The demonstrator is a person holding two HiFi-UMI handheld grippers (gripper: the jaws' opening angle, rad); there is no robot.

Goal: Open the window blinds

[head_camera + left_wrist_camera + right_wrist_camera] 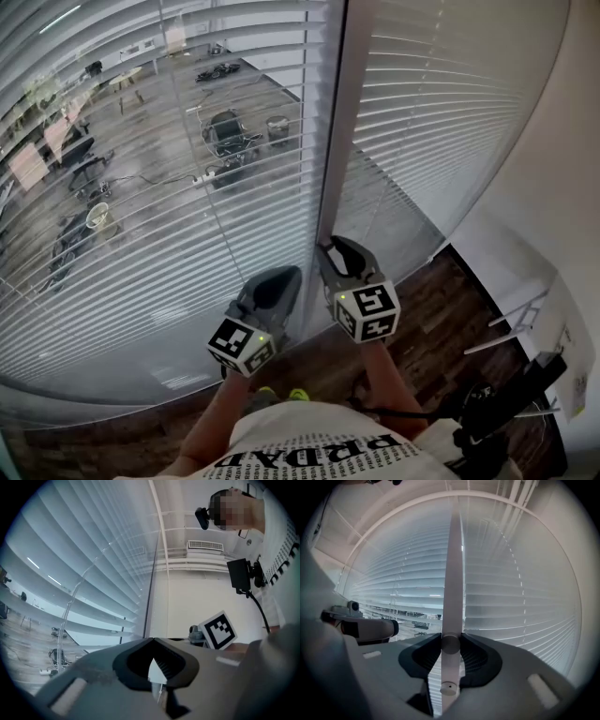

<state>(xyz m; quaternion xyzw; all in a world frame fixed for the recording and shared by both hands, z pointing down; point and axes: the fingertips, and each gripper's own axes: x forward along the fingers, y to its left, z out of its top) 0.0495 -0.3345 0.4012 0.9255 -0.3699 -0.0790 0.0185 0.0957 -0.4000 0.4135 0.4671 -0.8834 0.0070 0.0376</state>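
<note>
Forearms: both reached forward and down from the body toward the foot of the window, over the dark wood floor (427,314).
Left gripper (281,277): it hung just beside the right one, low in front of the left blind. Its fingertips were pressed together. A thin pale strand showed under the pads, too small to tell whether it was pinched, so I judged this hand idle.
Right gripper (330,249): its jaws were clamped on the white wand (452,573) from both sides. The wand ran straight up between them, and a rounded collar sat right at the pads.
Wand: it hung in front of the frame post between the two blinds, with its lower end just below the jaws.
Grip advice: the hold looked square and centred. The pads would probably need to stay firmly clamped so the smooth rod could not spin inside them.
Turning advice: the move called for was probably rolling the wand about its own long axis with the wrist, not pulling it down or sideways. Side load could bend the rod or strain its hook at the top rail.
Left blind (178,202): its slats were tilted enough that the room beyond showed between them.
Right blind (450,122): its slats lay flatter and hid more.
Check: the gaps between slats would show whether the turn was going the right way. If they narrowed, the twist should be reversed.
Beyond the glass: chairs and cables on a floor.
</note>
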